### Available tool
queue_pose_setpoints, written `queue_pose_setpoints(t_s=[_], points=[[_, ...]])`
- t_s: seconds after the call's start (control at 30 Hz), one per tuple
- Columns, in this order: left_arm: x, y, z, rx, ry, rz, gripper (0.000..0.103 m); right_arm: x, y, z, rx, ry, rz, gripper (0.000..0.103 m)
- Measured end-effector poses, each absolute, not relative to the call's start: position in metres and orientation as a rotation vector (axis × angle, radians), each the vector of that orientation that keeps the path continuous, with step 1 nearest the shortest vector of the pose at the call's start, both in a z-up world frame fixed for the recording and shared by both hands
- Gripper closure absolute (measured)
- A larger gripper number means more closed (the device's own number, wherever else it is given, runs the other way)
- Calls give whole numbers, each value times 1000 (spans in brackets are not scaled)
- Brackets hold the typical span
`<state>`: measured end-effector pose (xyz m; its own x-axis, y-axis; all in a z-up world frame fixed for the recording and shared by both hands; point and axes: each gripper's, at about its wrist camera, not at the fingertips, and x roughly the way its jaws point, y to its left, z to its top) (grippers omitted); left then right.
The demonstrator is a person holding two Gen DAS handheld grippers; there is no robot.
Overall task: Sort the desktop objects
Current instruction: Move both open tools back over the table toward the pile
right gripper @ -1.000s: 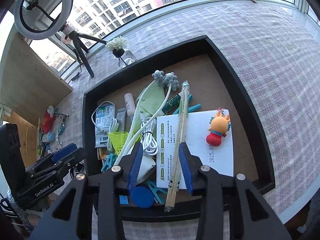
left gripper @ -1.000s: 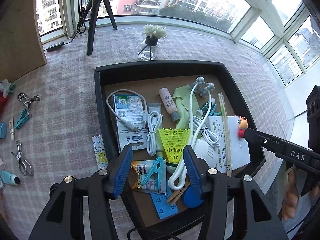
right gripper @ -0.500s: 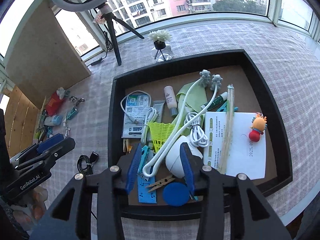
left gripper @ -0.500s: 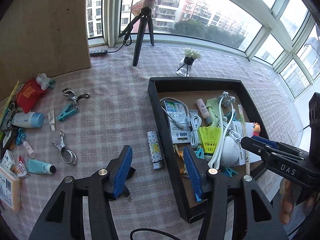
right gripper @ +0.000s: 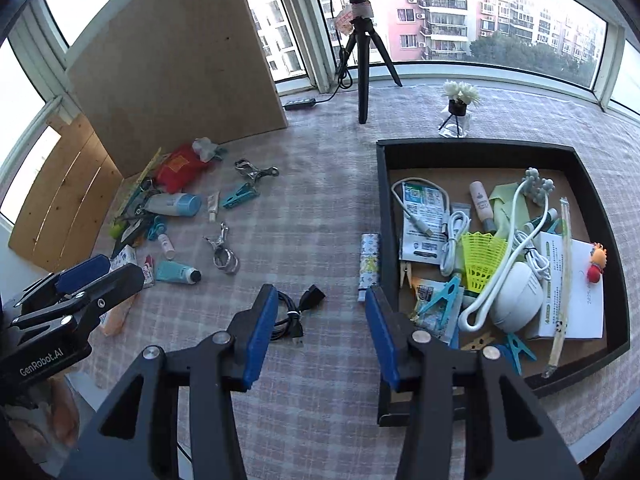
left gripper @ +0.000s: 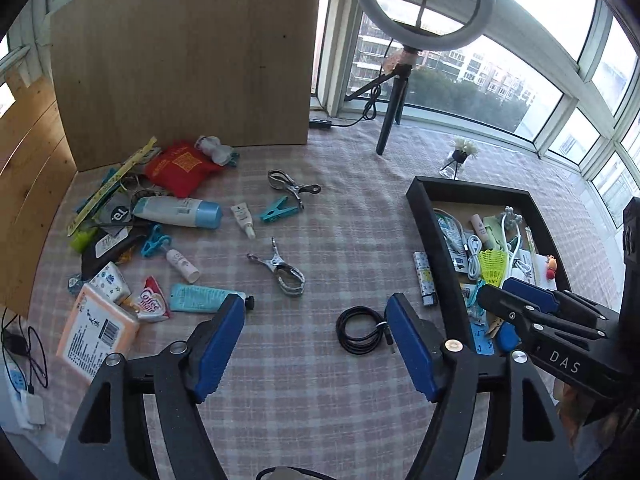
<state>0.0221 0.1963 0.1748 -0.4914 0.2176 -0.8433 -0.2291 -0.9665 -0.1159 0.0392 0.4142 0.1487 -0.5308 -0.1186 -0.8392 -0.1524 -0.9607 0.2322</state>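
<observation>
A black tray on the right holds cables, clips, a yellow shuttlecock, a white booklet and a small doll. It also shows in the left wrist view. Loose items lie on the checked cloth at the left: metal clips, a teal clip, tubes, a bottle, a red pouch. A coiled black cable lies just ahead of both grippers. My left gripper is open and empty. My right gripper is open and empty above the cable.
A patterned lighter lies against the tray's left wall. A wooden board stands at the back left. A ring light on a tripod and a small flower vase stand near the window. The table edge is close in front.
Both grippers have pulled back and swung left, away from over the tray. The loose items on the cloth and the black cable have come into view. Both stay open.
</observation>
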Motion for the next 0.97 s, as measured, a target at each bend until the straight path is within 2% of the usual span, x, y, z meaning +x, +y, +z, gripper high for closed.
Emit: queue_pose_setpoints(t_s=[0.33, 0.97], points=[[28, 133, 172, -1459, 11, 2558, 28, 28, 363, 143, -1524, 385, 2703, 58], [24, 115, 157, -1465, -6, 2467, 26, 29, 332, 132, -1536, 327, 2646, 58]])
